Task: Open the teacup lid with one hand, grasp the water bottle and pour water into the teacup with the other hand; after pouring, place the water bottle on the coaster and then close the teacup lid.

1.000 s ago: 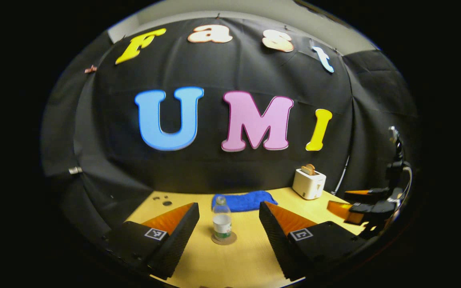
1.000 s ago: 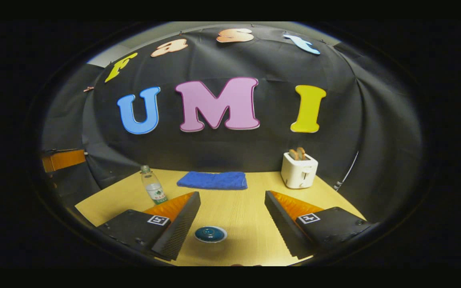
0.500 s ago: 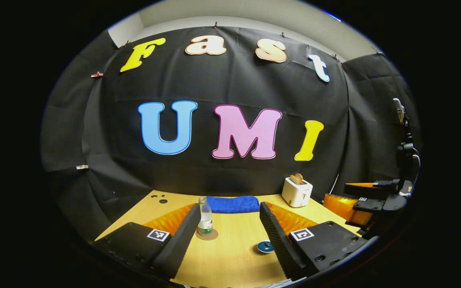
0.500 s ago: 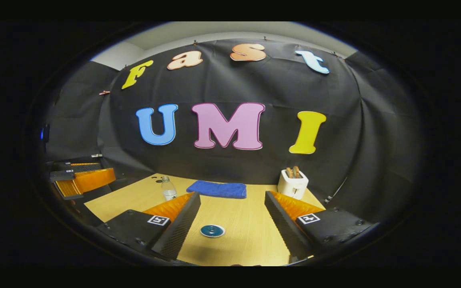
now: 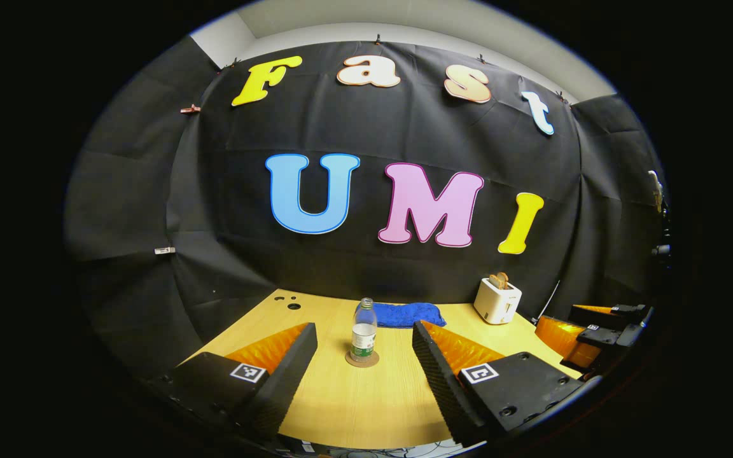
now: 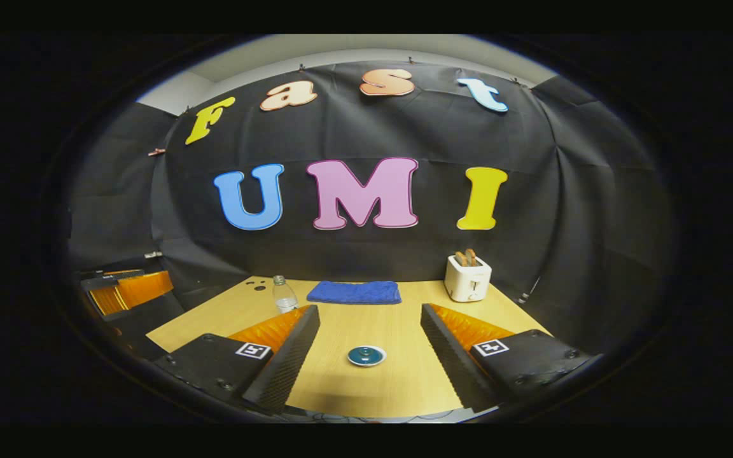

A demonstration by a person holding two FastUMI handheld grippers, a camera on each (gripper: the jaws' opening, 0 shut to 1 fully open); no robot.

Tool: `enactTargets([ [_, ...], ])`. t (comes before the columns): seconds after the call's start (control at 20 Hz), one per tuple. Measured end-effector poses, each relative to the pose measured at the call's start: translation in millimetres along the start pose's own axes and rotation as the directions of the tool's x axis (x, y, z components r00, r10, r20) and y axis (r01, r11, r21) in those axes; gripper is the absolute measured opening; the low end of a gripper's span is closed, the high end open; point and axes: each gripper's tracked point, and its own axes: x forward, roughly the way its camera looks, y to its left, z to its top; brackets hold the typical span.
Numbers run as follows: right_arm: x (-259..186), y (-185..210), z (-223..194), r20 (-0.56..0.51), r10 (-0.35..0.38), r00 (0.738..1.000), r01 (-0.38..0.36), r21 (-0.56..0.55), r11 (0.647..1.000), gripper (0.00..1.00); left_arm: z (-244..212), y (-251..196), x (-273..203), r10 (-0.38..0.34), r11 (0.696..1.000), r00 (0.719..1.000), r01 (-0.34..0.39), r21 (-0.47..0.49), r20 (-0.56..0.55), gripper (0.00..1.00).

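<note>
A clear water bottle [image 5: 364, 331] with a green label stands upright on a round brown coaster [image 5: 362, 360] on the wooden table. My left gripper [image 5: 364, 327] hangs open well short of it, the bottle framed between its fingers. In the right gripper view the teacup [image 6: 366, 355], small and white with a dark teal lid on top, sits ahead between the fingers of my open right gripper [image 6: 369, 310]. The bottle [image 6: 284, 297] stands farther back on the left. Nothing is held.
A folded blue towel [image 5: 408, 313] [image 6: 355, 292] lies at the table's back edge, and a white toaster [image 5: 497, 300] [image 6: 467, 278] with toast in it stands at the back right. The near edge of the table [image 6: 373, 397] runs just under the fingers.
Both grippers have drawn back from the table, so bottle and teacup look smaller. The left gripper view has swung so the bottle sits centred between its fingers and the teacup is out of it.
</note>
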Motion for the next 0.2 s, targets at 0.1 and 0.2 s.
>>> enactTargets([
  [0.1,-1.7,8.3,2.3,0.004,0.001,1.000,-0.001,-0.003,1.000,0.99,-4.9,0.2,5.3,-0.025,1.000,1.000,0.025,-0.001,-0.013,0.96],
  [0.2,-5.5,9.2,10.4,0.027,-0.008,1.000,0.008,-0.023,1.000,0.99,-10.6,-5.8,10.0,-0.065,0.998,0.998,0.065,0.004,-0.020,0.95],
])
